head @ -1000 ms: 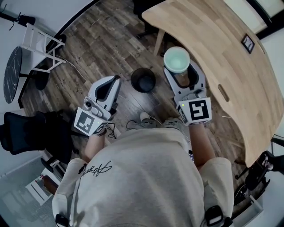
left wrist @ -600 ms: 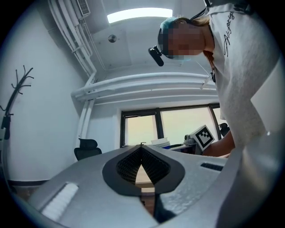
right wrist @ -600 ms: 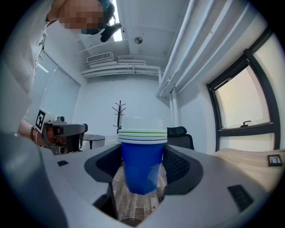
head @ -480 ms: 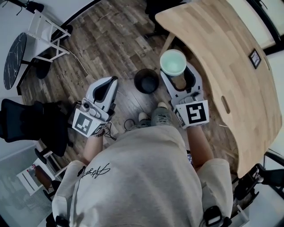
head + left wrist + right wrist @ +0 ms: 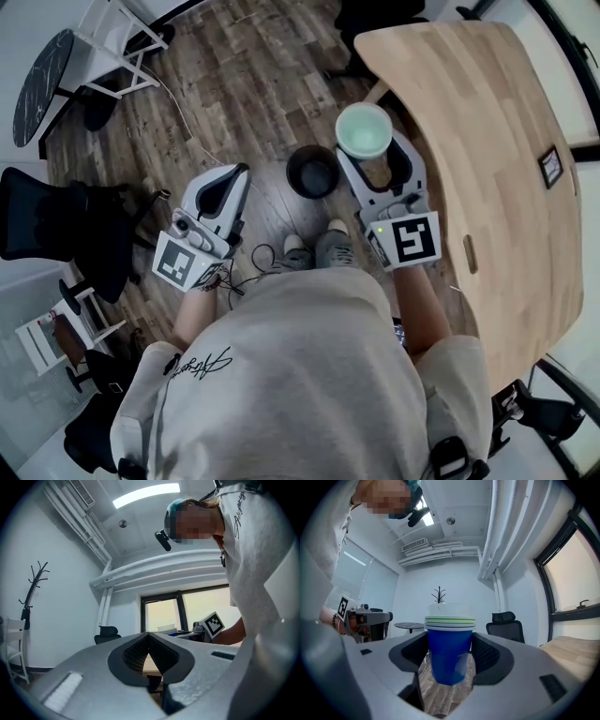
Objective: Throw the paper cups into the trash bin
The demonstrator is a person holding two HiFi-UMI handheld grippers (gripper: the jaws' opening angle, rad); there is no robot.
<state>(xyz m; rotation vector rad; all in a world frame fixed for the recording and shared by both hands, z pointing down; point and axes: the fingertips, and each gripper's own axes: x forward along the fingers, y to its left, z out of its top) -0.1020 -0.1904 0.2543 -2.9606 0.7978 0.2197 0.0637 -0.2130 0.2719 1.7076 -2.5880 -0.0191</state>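
My right gripper (image 5: 372, 161) (image 5: 450, 656) is shut on a stack of paper cups (image 5: 364, 129) (image 5: 450, 646), blue outside with white and green rims, held upright. The cups hang just right of a round black trash bin (image 5: 312, 172) standing on the wooden floor, beside the table's edge. My left gripper (image 5: 228, 190) (image 5: 149, 657) is held left of the bin, its jaws shut together with nothing between them.
A light wooden table (image 5: 487, 150) fills the right side. Black office chairs (image 5: 56, 230) and a white-framed side table with a dark top (image 5: 37, 84) stand at the left. A cable (image 5: 258, 258) lies on the floor by the person's shoes (image 5: 328, 246).
The person has turned, so the floor and table have rotated in the head view. The cups and right gripper have come slightly closer to the bin. Both grippers keep their state.
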